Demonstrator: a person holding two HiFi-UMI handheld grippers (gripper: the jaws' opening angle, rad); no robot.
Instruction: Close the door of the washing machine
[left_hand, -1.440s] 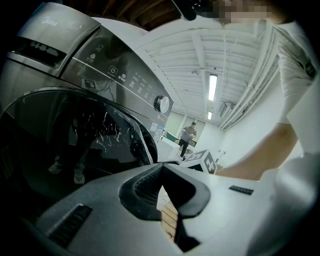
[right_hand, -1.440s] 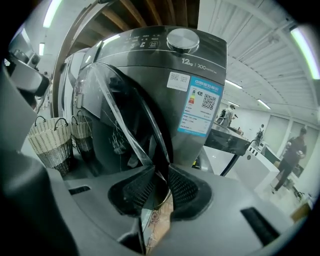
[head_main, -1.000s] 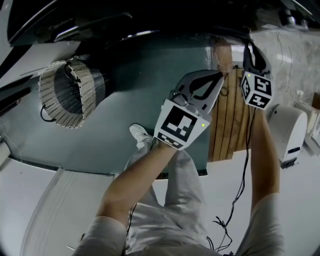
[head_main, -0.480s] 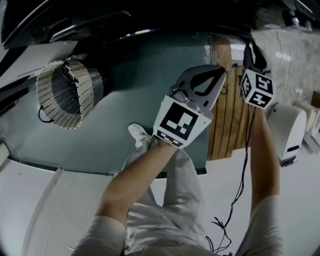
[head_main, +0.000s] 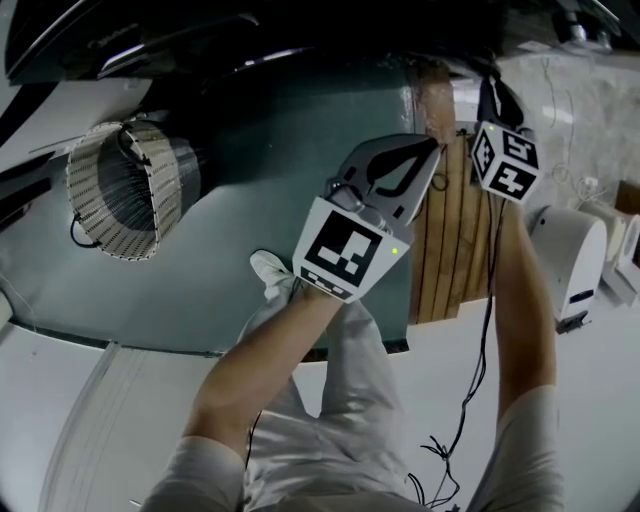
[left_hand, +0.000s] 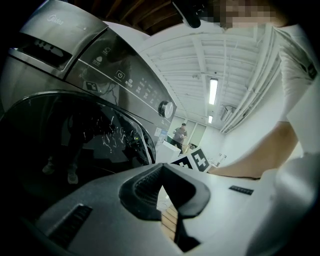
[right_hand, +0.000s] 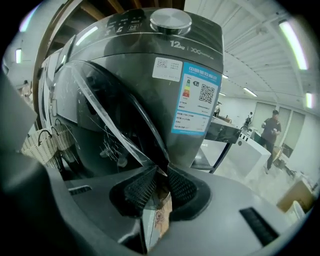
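Right gripper (right_hand: 161, 171) shifted slightly leftward, jaws closing around the door (right_hand: 116, 116) edge; left gripper (left_hand: 162, 169) fully closed, empty.

Woven basket (head_main: 118, 190), teal floor mat (head_main: 270, 170), wooden slat panel (head_main: 455, 235), white appliance (head_main: 568, 262)

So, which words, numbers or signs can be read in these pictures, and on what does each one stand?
"12": top front of the washing machine, right gripper view; the print beside it is blurred.
Blue label: a QR code; its words are too small to read.
White sticker: too small to read.
Control panel, left gripper view: a power sign; other marks blurred.
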